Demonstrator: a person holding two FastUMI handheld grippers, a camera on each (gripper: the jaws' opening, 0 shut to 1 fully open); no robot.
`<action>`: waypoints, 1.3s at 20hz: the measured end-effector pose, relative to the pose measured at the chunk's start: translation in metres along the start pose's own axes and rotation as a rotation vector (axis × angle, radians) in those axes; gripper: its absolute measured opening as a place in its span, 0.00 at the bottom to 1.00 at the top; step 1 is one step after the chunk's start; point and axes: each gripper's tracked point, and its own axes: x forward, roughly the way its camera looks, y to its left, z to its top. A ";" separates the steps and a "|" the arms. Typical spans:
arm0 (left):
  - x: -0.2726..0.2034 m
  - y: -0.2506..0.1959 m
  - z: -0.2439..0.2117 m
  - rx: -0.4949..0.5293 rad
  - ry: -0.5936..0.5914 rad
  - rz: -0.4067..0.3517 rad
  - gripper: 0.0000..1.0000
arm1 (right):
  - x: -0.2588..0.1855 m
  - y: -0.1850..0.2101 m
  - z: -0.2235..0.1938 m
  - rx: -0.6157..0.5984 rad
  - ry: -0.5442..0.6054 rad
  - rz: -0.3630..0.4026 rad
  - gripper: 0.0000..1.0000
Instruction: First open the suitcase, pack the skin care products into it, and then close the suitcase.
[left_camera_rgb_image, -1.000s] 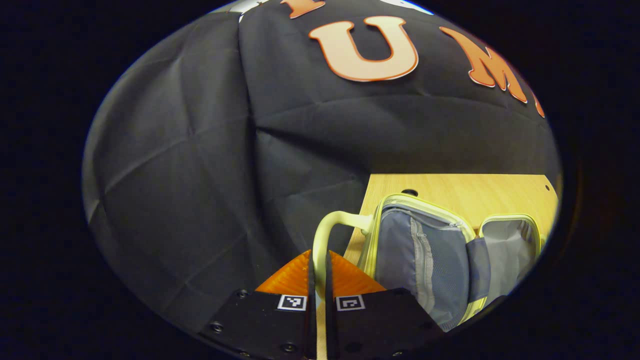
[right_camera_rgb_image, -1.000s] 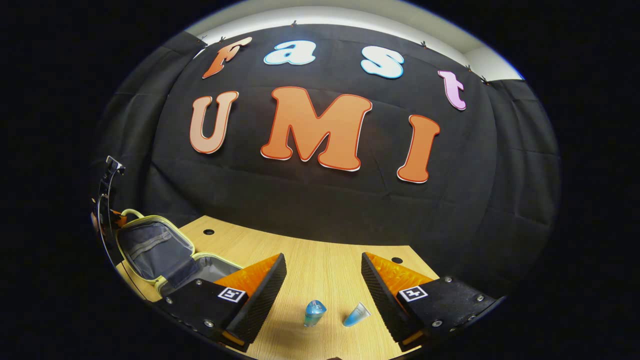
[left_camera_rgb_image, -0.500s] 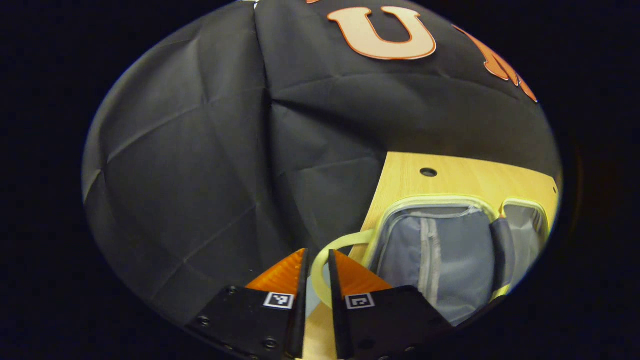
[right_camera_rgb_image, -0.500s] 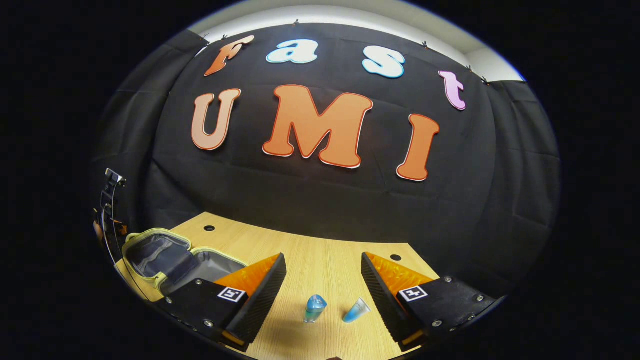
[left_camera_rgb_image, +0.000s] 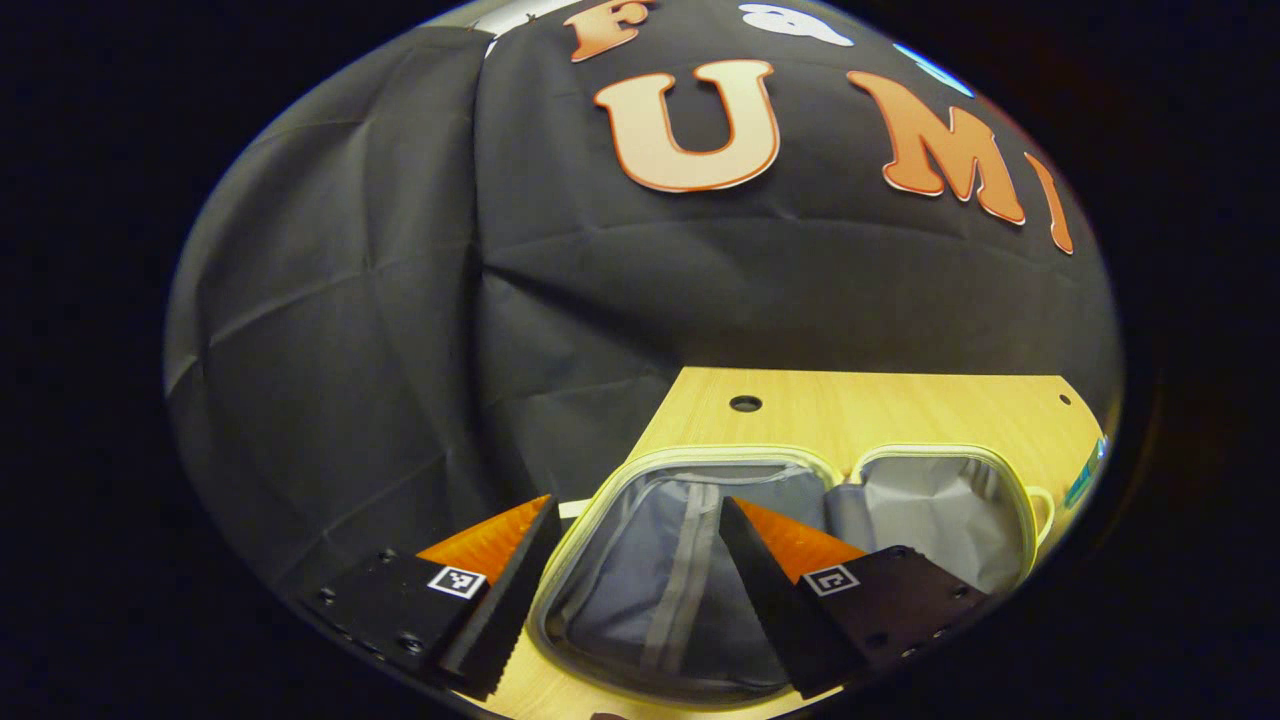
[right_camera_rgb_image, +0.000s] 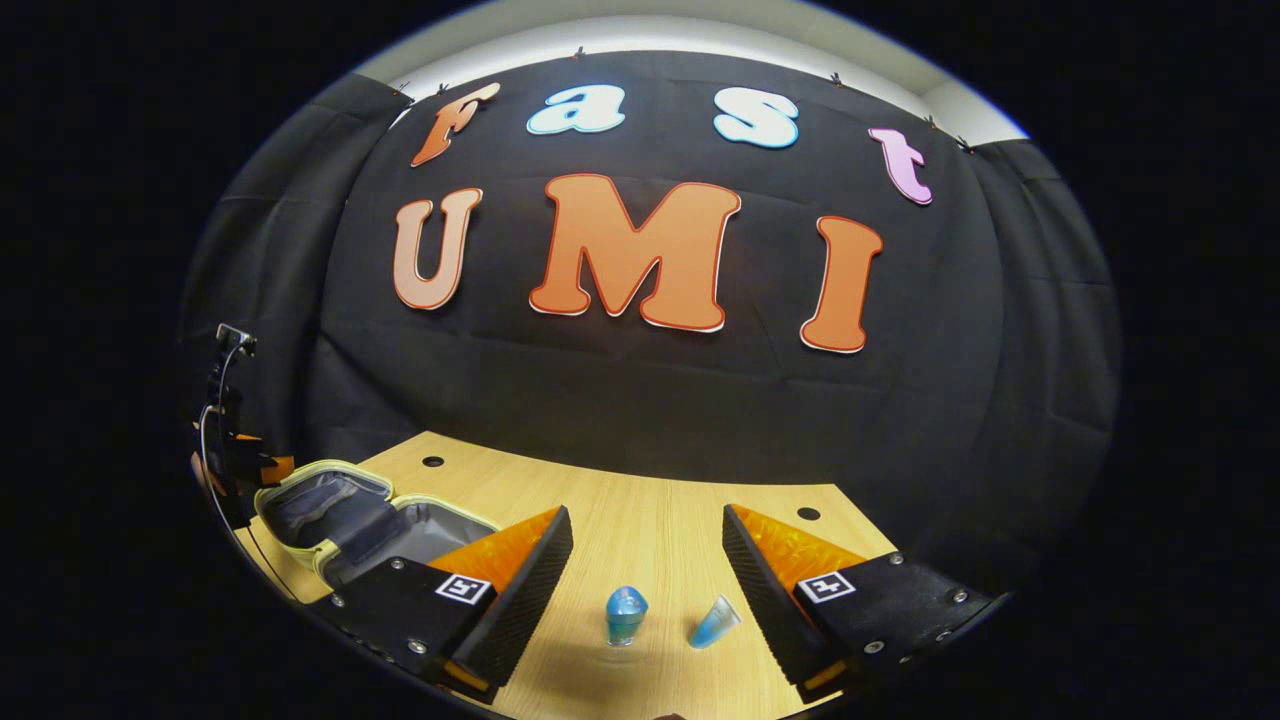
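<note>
- Where the left gripper view begins, at its left side, black cloth wall (left_camera_rgb_image: 350, 330) covers everything down to the table (left_camera_rgb_image: 900, 410), whose left edge runs just beside the suitcase (left_camera_rgb_image: 680, 580).
- Left gripper (left_camera_rgb_image: 630, 590) hangs over the suitcase's left half with its fingers spread wide, grasping nothing; the right finger (left_camera_rgb_image: 770, 570) hides part of the lining and the hinge fold.
- Suitcase lies opened flat, both grey-lined halves facing up; its near rim is cut off at the bottom of the view.
- Beyond it, bare tabletop reaches back to the wall.
- At the far right rim a small blue item is too squeezed to make out.
- Going to the right gripper view, the suitcase (right_camera_rgb_image: 340, 505) sits at the far left, near the table's left edge, partly behind that gripper's left finger (right_camera_rgb_image: 510, 570).
- Right gripper (right_camera_rgb_image: 640, 575) is released, fingers well apart, empty.
- Between them stand two blue skin care products: a rounded bottle (right_camera_rgb_image: 626, 612) upright, and a small tube (right_camera_rgb_image: 714, 626) tilted, apart from each other.
- Open wood (right_camera_rgb_image: 640, 510) stretches behind them.
</note>
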 end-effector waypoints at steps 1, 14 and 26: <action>-0.008 -0.016 0.006 0.000 -0.015 -0.021 0.99 | 0.002 -0.005 -0.005 0.002 0.004 0.001 0.96; -0.087 -0.255 0.001 0.137 -0.032 -0.343 0.99 | 0.013 -0.060 -0.070 0.036 0.109 0.048 0.96; -0.140 -0.403 -0.039 0.260 -0.047 -0.545 0.99 | 0.028 -0.081 -0.128 0.014 0.215 0.128 0.96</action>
